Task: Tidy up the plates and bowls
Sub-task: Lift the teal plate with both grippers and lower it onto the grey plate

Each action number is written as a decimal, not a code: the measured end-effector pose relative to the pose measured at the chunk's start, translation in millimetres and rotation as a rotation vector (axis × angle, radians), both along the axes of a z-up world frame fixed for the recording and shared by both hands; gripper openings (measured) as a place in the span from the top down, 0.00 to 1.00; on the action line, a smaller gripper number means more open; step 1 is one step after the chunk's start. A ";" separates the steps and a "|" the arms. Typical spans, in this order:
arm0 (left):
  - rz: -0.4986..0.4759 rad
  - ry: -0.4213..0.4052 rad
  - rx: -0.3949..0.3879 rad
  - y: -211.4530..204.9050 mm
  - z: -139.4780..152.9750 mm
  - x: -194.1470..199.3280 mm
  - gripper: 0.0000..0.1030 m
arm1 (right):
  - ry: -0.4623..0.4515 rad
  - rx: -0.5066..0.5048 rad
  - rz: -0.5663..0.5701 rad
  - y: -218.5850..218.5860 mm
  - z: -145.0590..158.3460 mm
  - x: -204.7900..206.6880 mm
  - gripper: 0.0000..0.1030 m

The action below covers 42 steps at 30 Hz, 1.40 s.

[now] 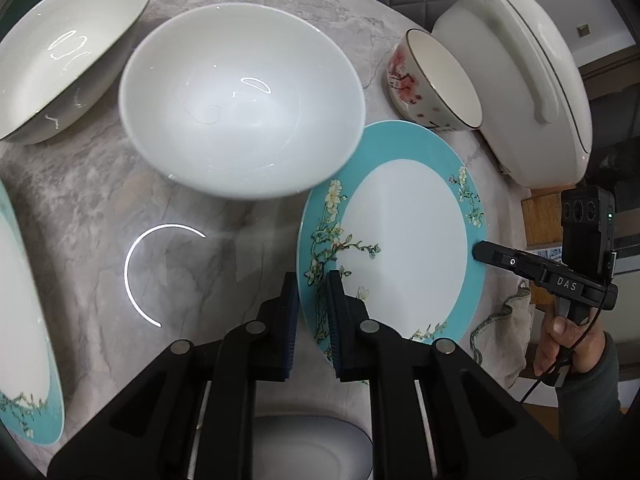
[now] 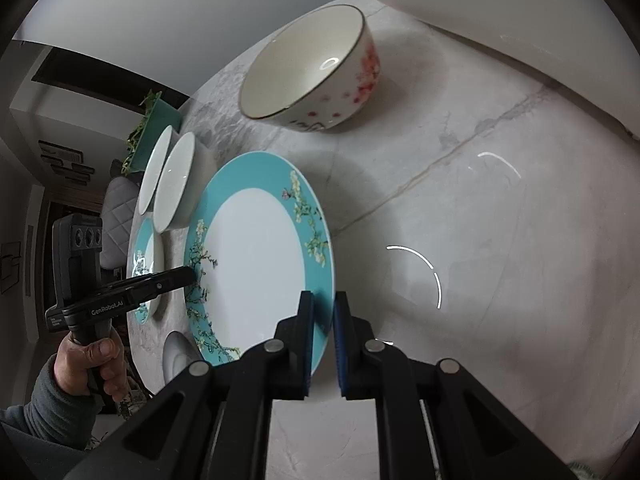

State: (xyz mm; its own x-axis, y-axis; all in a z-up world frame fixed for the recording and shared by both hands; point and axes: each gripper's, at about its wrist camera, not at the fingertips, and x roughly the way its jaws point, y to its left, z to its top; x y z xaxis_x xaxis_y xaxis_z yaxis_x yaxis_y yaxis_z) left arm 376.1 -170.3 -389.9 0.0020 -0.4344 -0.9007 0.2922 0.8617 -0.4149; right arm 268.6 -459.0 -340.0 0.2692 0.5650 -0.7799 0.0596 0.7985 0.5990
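On the left wrist view, going from the left edge, a second teal-rimmed plate (image 1: 24, 320) lies partly cut off on the marble bench (image 1: 192, 264), and above it a white bowl with a dark rim line (image 1: 68, 52) sits at the far left. Next to it, nearer the middle, stands a plain white bowl (image 1: 240, 100), its near edge overlapping the rim of the teal floral plate (image 1: 404, 236) in this view — whether they touch I cannot tell. The left gripper (image 1: 312, 312) has its fingers (image 1: 290, 320) drawn narrow around the plate's left rim, one above and one below the edge, holding it. On the plate's opposite rim the right gripper (image 1: 480, 249) pinches the teal band, held by the right hand (image 1: 560, 344). Behind the plate sits a small bowl with red blossoms (image 1: 432, 80), and just right of that a large white lidded casserole (image 1: 520, 80). From the right wrist view the right gripper (image 2: 323, 332) shows its fingers (image 2: 306, 340) close together astride the plate (image 2: 256, 260) at its near rim, clamped on it, while the left gripper (image 2: 192, 274) grips the far rim, held by the left hand (image 2: 92, 364). The blossom bowl (image 2: 312, 72) stands well apart beyond the plate.
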 end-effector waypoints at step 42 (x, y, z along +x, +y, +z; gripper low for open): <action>0.019 -0.009 0.095 185.6 8.9 -170.6 0.88 | 0.093 -0.024 0.068 191.0 -13.7 -119.4 0.89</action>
State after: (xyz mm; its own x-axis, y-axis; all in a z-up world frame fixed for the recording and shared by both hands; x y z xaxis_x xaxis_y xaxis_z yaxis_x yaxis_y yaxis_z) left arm 205.5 15.3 -381.1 0.0178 -0.3467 -0.9378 0.2783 0.9026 -0.3284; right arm 149.2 -267.9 -353.7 0.1569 0.5605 -0.8131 0.0591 0.8165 0.5743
